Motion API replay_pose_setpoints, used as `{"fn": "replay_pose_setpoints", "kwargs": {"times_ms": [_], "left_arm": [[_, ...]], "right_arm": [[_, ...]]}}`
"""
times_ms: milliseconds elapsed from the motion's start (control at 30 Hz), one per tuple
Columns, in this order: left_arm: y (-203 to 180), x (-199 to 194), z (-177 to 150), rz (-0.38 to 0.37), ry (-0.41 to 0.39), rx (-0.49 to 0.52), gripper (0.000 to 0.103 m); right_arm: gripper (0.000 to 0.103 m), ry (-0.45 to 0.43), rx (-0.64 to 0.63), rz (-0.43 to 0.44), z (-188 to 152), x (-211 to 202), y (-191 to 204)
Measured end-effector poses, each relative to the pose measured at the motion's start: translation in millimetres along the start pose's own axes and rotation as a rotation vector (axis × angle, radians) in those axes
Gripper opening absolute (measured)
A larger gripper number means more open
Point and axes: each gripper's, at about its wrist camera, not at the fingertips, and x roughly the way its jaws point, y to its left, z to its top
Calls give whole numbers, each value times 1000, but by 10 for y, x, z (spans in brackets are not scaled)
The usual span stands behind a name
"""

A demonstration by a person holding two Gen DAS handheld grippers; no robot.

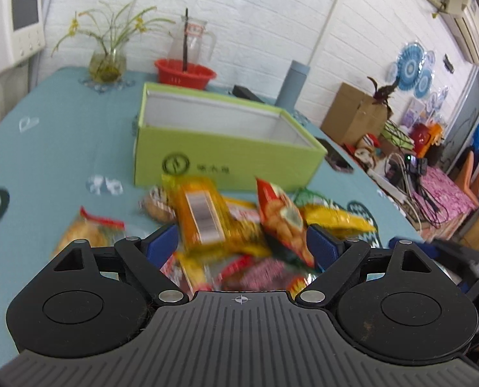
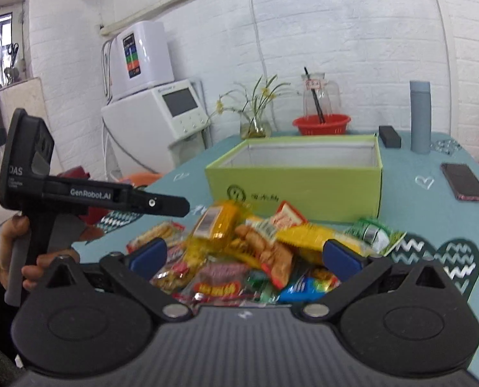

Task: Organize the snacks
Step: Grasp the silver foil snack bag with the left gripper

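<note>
Both grippers, left [image 1: 242, 245] and right [image 2: 245, 256], are hanging over the snack pile [image 2: 255, 251] lying on the table [image 1: 62, 148] just before the empty green box [image 2: 297, 177], fingers spread and gripping nothing, so the picking step is starting, calling next for closing on one packet.

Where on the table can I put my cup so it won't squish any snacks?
Bare tablecloth lies left of the green box, up to the plant vase. There's also room between the box and the phone. The snack pile in front of the box is crowded.
</note>
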Motion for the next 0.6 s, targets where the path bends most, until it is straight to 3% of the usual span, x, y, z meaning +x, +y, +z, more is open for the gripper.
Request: {"fn": "replay_pose_setpoints", "kwargs": {"times_ms": [200,433,533,567,600], "left_arm": [[-6,-74,-403,-102,152,-120,75],[-89,128,-663,-119,253,-145,73],[-140,178,-709,-123,249,-119,63],[-145,173,-717,-151,260,-120,45],[-138,168,-727,-177,278,-137,40]], "right_arm": [[103,132,51,51,-501,129,93],[102,164,-1,62,-628,259,210],[102,151,0,74,-637,339,206],[100,154,3,76,-652,361,216],[84,153,1,83,-668,357,246]]}}
